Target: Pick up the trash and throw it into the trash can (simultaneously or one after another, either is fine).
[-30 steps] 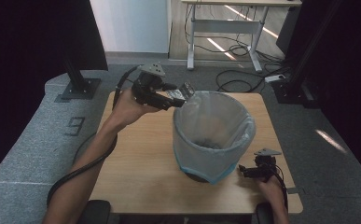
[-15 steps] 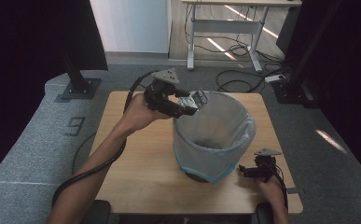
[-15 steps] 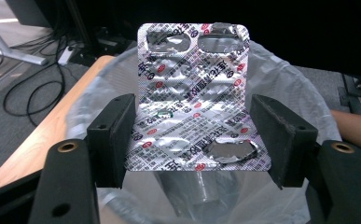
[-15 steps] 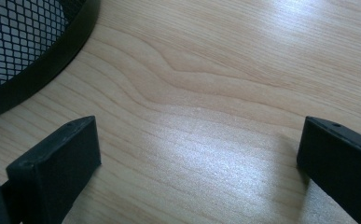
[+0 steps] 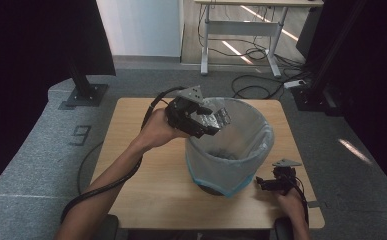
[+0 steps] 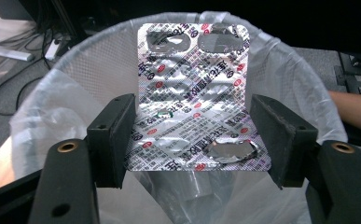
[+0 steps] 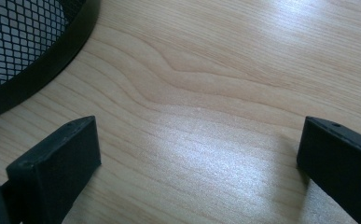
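A silver foil blister pack [image 6: 194, 95] with crushed, empty pockets is clamped by its two side edges in my left gripper [image 6: 192, 135]. It hangs just over the near rim of a black mesh bin [image 5: 228, 150] lined with a clear plastic bag; in the high view the pack [image 5: 220, 117] sits above the bin's left edge. My right gripper [image 7: 199, 154] rests open just above the bare wooden table [image 7: 225, 70], with nothing between its jaws, and the bin's black base [image 7: 33, 70] lies to its left. From above, the right gripper [image 5: 276, 182] sits by the bin's right foot.
The bin stands at the middle of the small wooden table [image 5: 136, 195]. Some dark rubbish lies at the bin's bottom [image 5: 226, 152]. Grey carpet, cables [image 5: 253, 52] and stand bases surround the table.
My left gripper has carried the blister pack rightwards and a little down, from beside the bin to over its rim. The right gripper has stayed put.
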A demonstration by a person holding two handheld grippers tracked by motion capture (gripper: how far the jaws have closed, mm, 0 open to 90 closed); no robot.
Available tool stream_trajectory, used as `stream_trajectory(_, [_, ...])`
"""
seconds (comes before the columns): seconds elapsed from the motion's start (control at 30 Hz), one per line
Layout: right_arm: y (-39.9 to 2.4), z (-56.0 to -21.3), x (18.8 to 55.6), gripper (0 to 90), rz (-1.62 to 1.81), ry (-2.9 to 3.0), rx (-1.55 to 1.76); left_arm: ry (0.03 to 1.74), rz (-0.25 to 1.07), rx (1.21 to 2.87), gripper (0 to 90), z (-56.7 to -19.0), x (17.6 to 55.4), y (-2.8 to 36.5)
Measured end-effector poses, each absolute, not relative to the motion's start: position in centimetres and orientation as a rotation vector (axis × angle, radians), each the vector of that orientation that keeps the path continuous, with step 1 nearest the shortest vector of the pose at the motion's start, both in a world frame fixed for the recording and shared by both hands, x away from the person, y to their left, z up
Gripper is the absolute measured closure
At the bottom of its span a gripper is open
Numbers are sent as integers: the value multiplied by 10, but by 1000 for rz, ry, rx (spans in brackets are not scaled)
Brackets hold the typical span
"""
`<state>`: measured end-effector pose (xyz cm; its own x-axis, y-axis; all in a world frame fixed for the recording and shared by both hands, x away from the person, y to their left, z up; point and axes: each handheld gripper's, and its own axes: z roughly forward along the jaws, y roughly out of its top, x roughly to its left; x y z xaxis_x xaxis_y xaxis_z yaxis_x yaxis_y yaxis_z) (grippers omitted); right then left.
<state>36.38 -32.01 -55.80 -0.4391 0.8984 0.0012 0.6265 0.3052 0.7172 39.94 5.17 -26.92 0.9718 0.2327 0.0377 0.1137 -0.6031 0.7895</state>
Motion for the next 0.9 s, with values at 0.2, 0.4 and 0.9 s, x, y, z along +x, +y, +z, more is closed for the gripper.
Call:
stream_trajectory(0.2, [-320, -558, 364, 0, 921, 2177, 1359, 248, 179, 2248, 339, -279, 401, 48])
stream_trajectory(0.4, [-320, -558, 364, 0, 921, 2177, 1360, 241, 177, 2283, 326, -287, 403, 44])
stream_trajectory(0.9, [-320, -558, 364, 0, 921, 2177, 1360, 263, 208, 2293, 51, -292, 405, 45])
